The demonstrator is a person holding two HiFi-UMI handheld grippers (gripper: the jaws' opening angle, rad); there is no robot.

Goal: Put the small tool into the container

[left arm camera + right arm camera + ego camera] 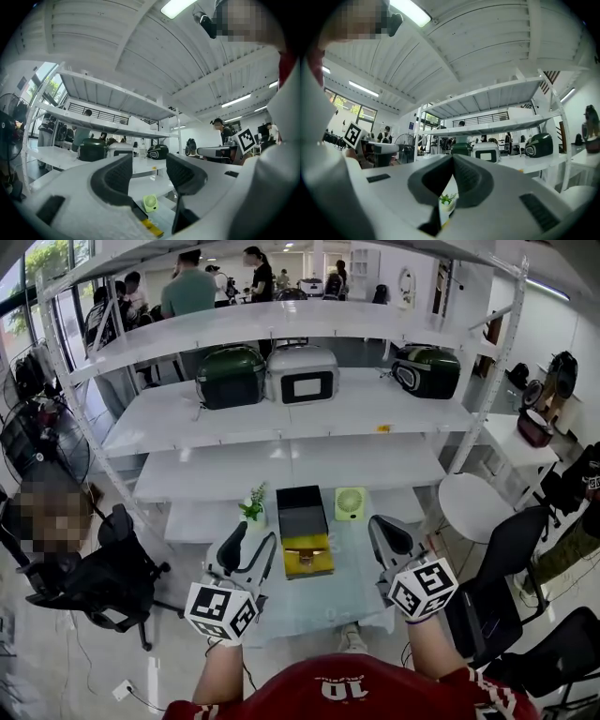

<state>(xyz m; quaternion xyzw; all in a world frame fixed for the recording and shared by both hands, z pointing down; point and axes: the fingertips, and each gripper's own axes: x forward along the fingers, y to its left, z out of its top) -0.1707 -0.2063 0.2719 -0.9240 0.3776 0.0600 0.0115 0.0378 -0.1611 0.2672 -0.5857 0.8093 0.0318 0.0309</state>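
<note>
Left gripper (251, 540) hovered over the near-left part of the glass table (352, 589), its jaws apart with nothing between them. Potted plant (253, 507) stood just beyond it. At centre, the open black container (302, 510) stood on the table with the yellow case (307, 545) touching its near side. A small dark object (307, 559), too small to identify, lay on that case. Green fan (350, 503) stood to the right. Right gripper (388, 532) hovered at the near right, jaws together and empty.
</note>
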